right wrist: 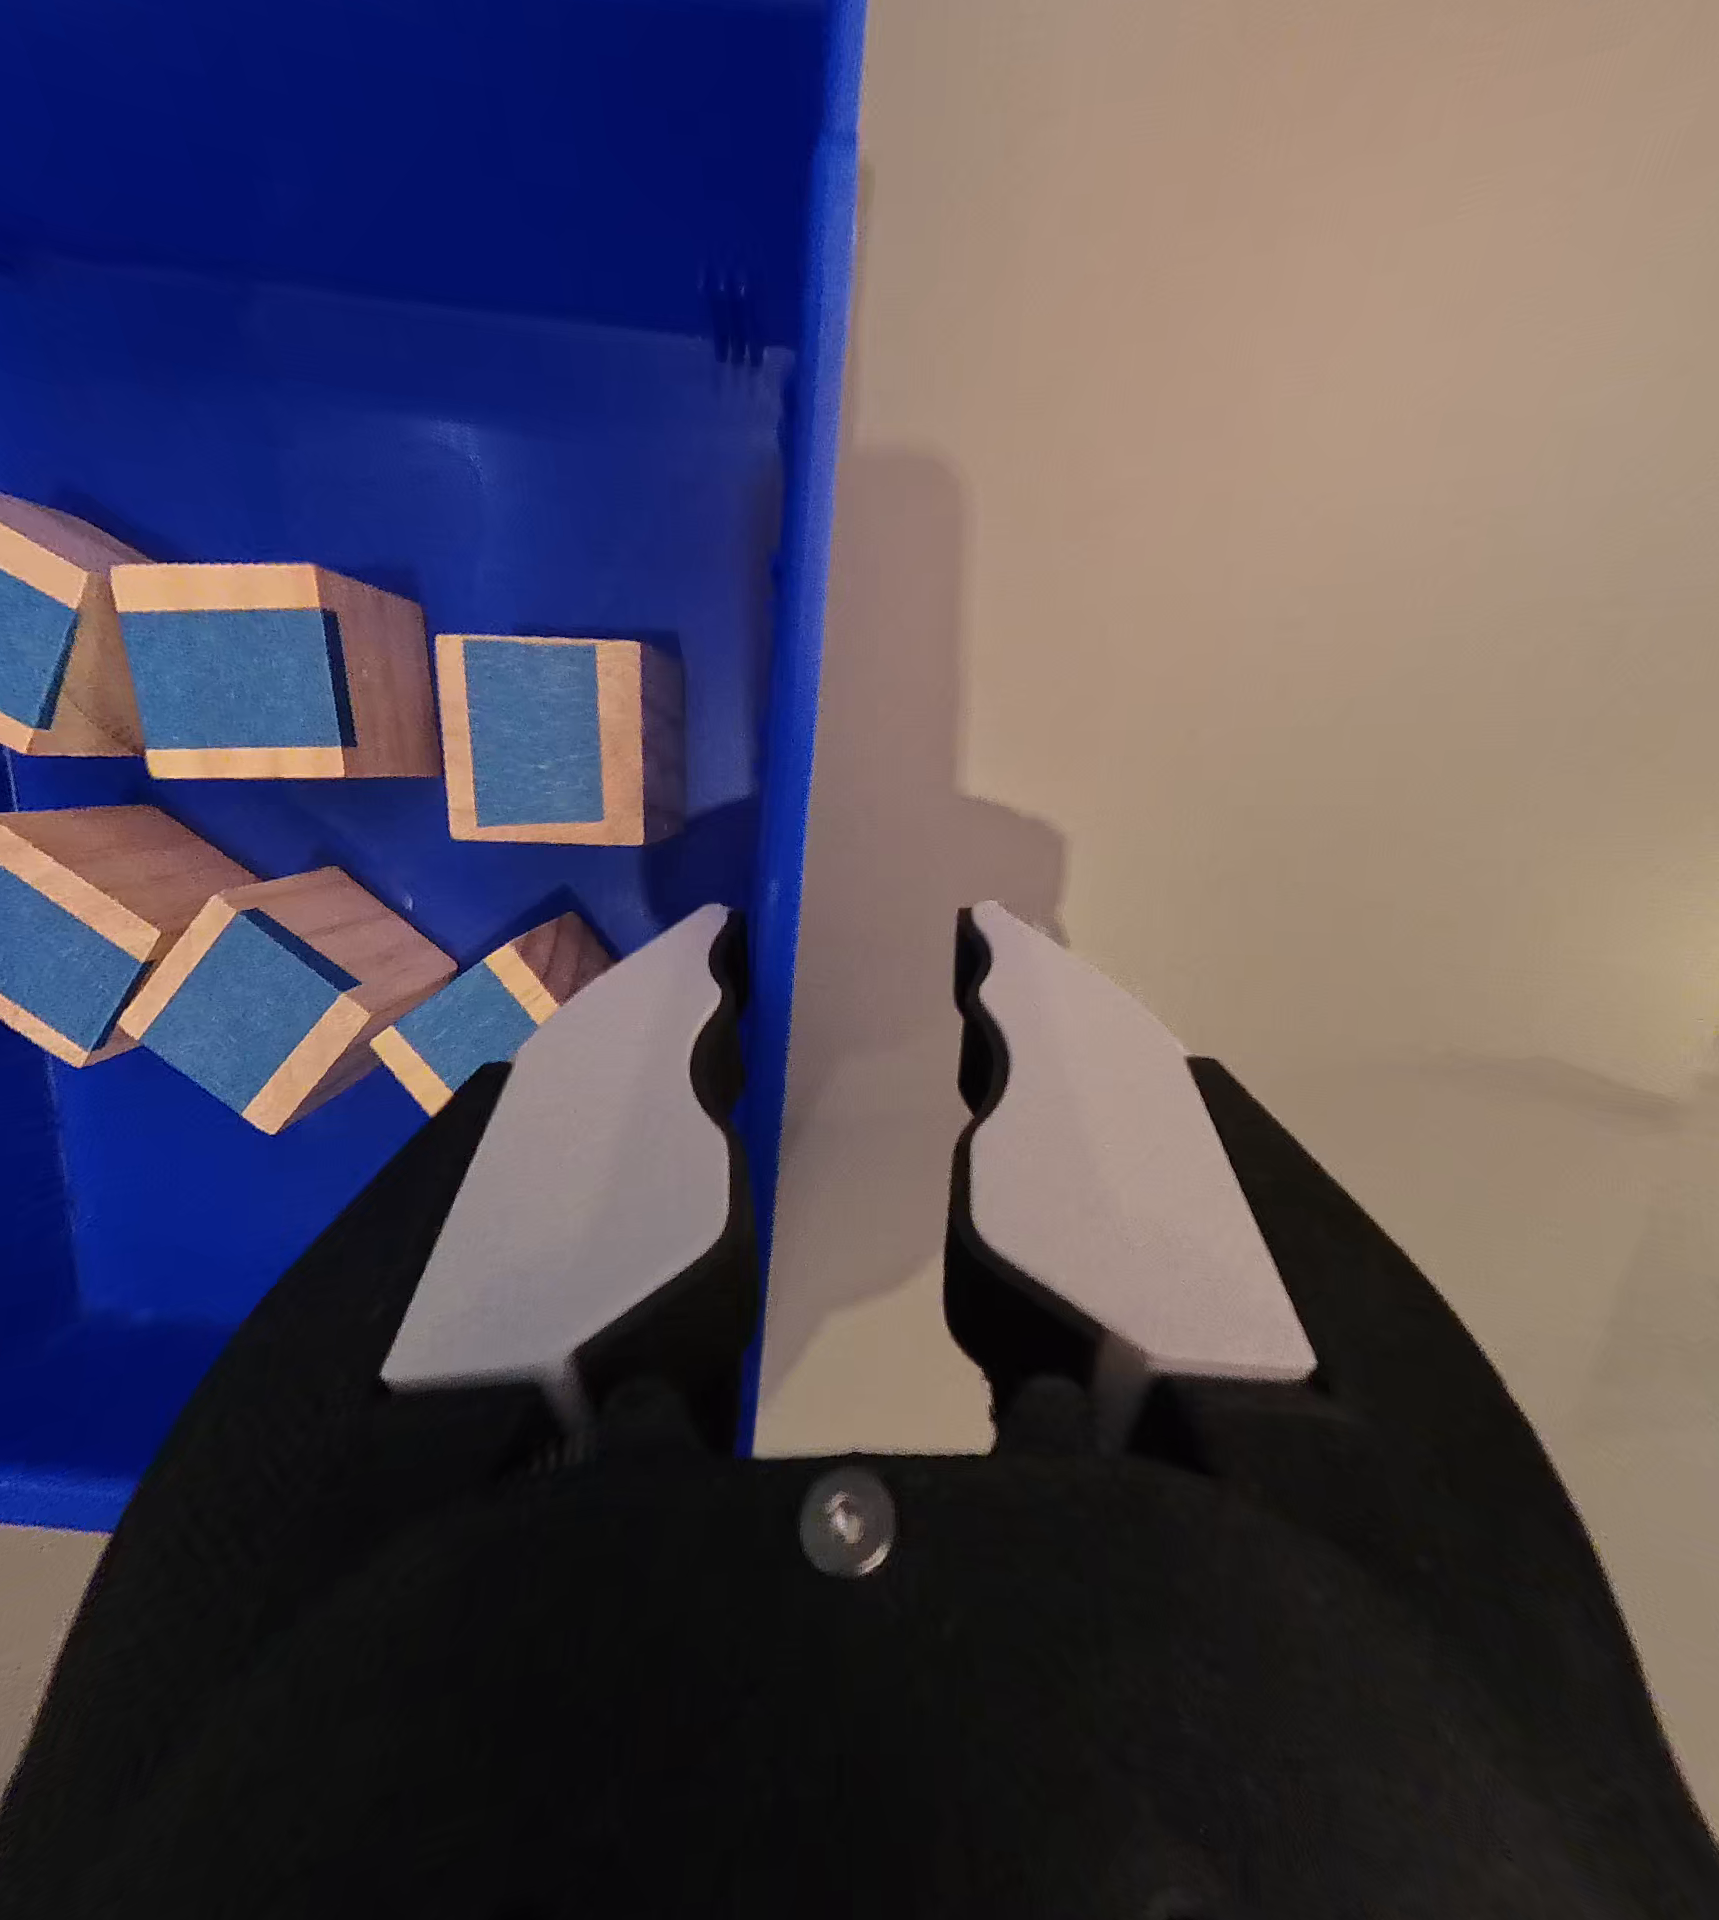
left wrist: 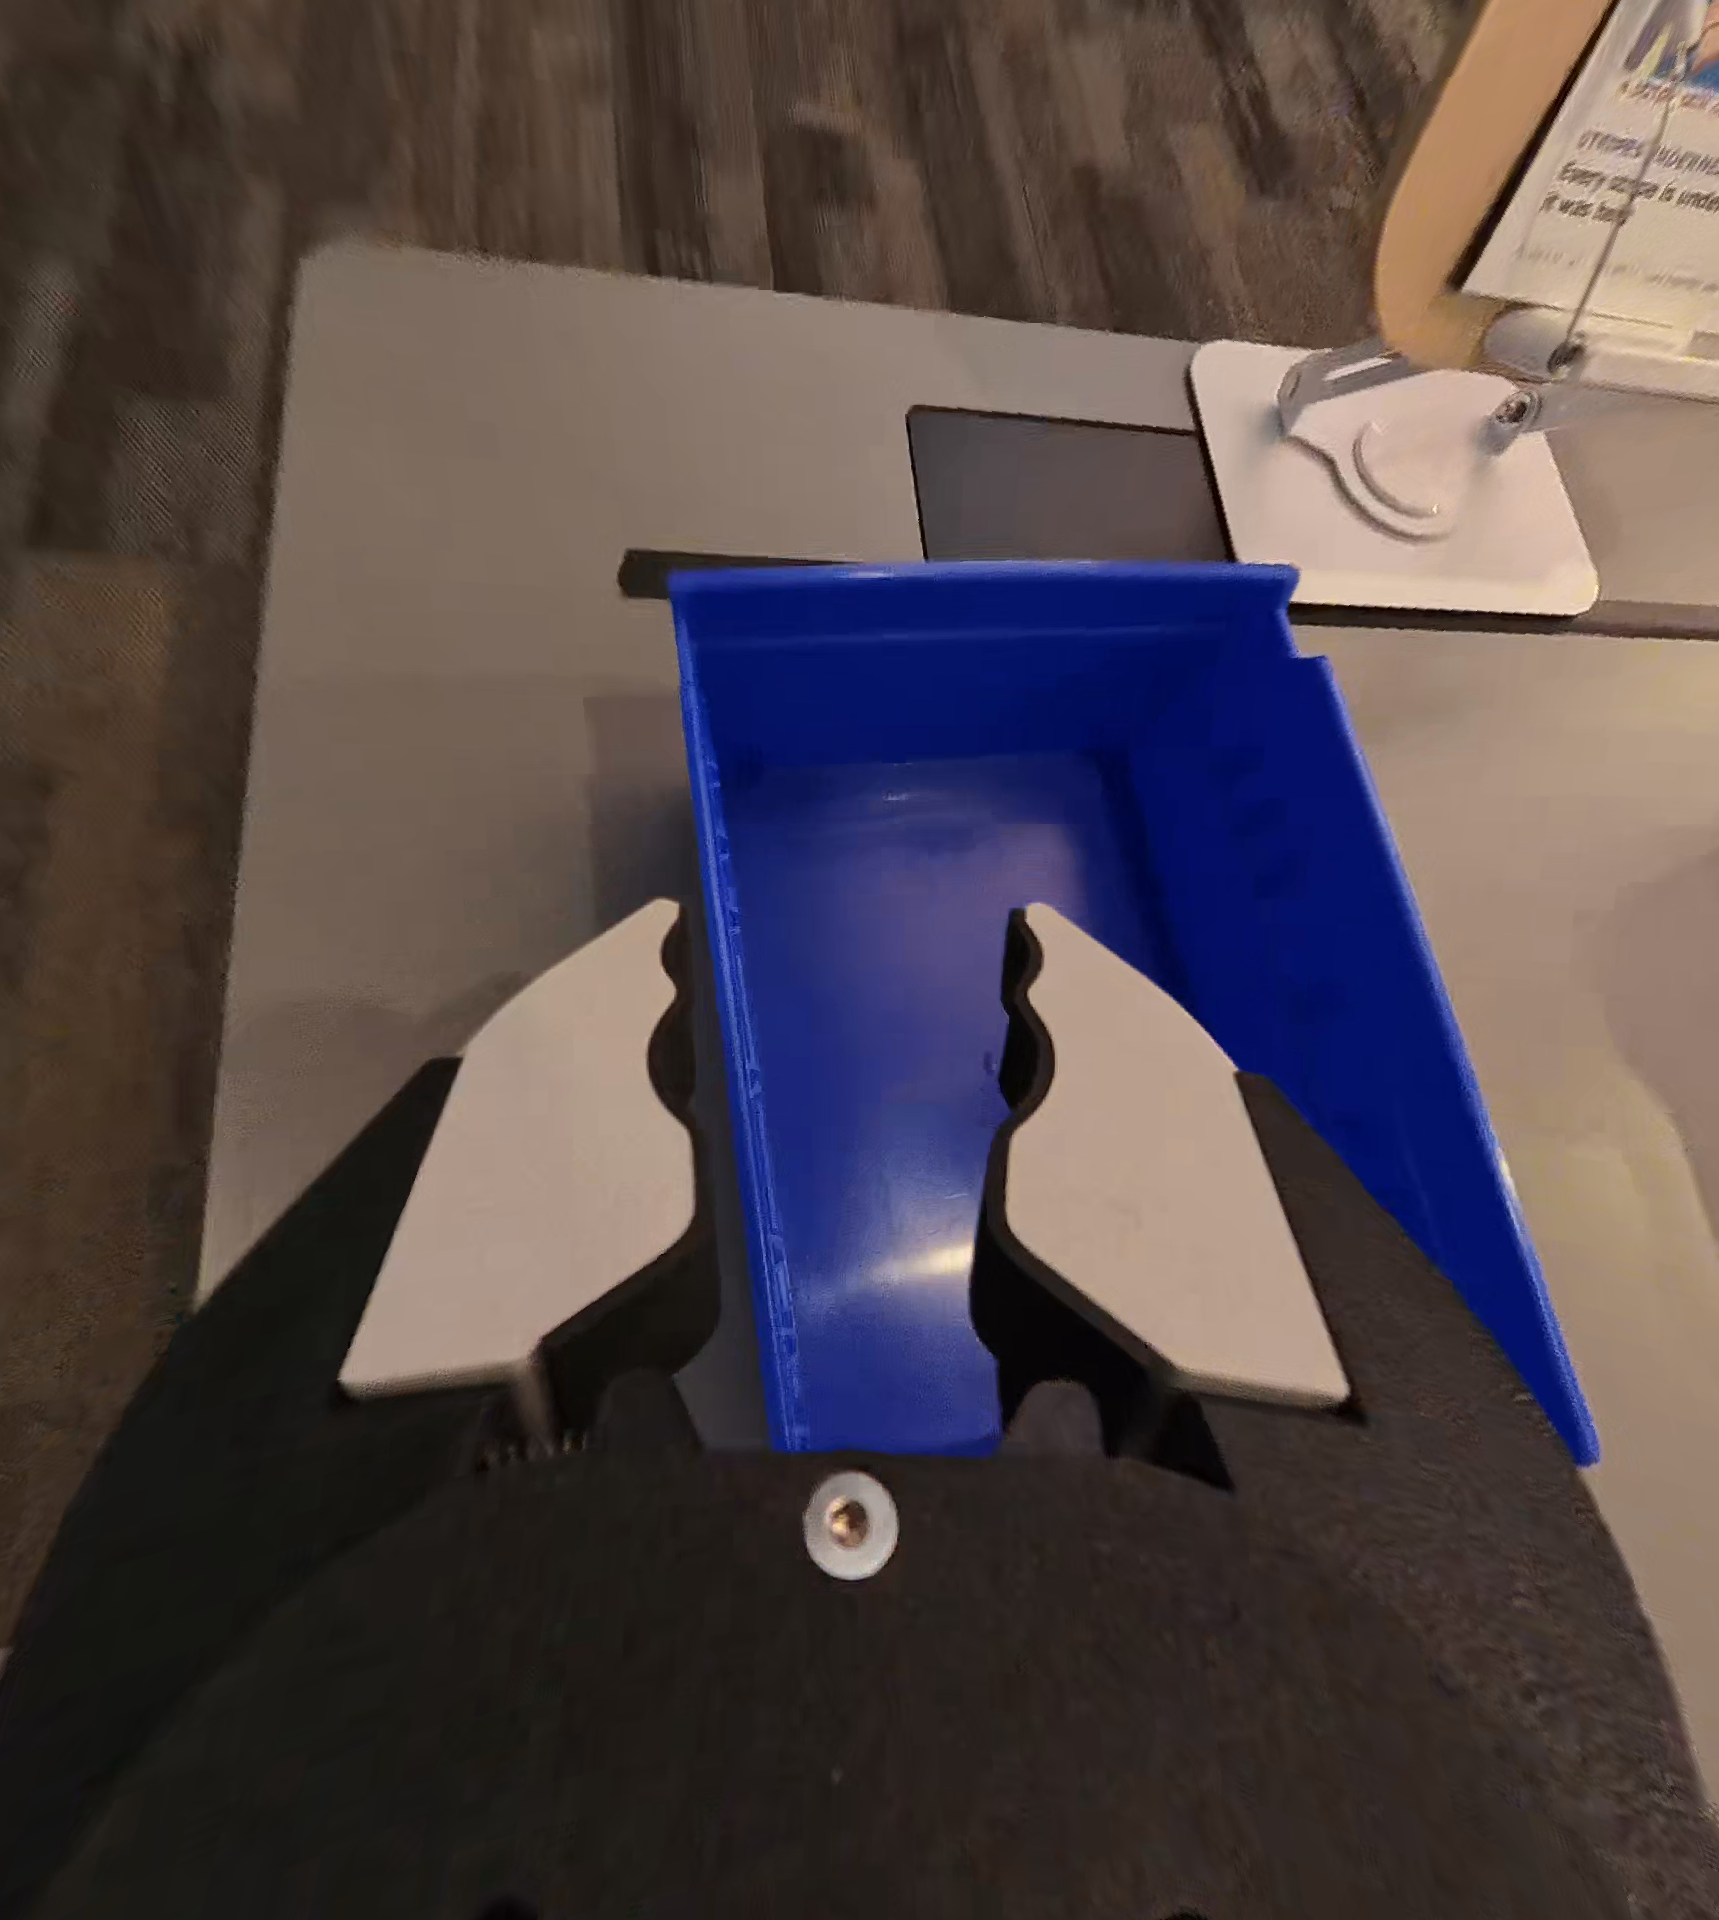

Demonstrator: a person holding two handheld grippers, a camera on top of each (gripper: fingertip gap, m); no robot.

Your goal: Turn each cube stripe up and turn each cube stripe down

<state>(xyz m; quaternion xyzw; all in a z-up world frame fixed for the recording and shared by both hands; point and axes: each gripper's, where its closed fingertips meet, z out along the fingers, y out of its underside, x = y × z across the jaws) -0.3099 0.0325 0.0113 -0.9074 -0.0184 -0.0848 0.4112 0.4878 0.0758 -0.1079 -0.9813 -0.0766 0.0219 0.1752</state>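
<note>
The right tool (right wrist: 842, 914), spread, straddles the blue bin wall (right wrist: 813, 520); striped cubes (right wrist: 543, 738) lie left.

left black two-finger gripper (left wrist: 844, 920): jaws parted, pointing forward-down
right black two-finger gripper (right wrist: 844, 920): jaws parted, pointing forward-down

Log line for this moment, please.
left gripper: open, straddling blue bin left wall | right gripper: open, straddling bin right wall | cubes: six visible, stripes up
</note>
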